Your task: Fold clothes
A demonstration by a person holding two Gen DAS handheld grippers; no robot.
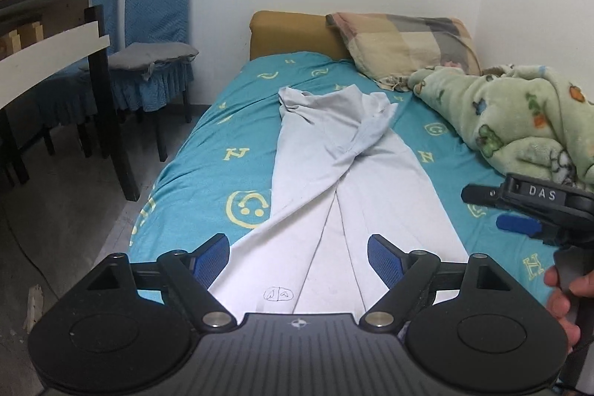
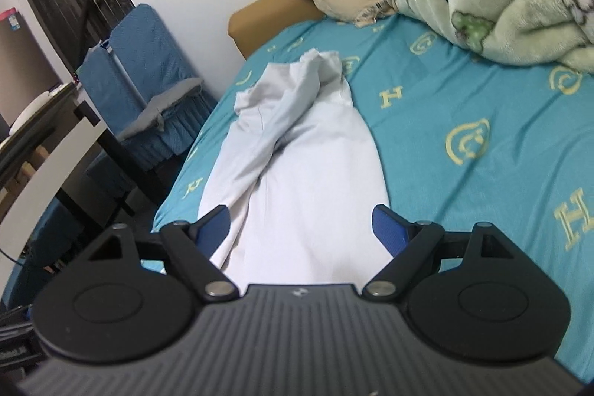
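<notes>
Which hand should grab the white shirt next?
Probably the left tool: open, with the pale white cotton shirt hem directly between its fingers. The right tool hangs beside the shirt, off its edge.

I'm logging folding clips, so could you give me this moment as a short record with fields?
garment: white garment lying lengthwise on the teal sheet, sides folded inward, far end rumpled
left gripper: open, empty, over the near end
right gripper: open, empty, over the garment
nearby: green blanket, patchwork pillow
fold stage: partly done
</notes>
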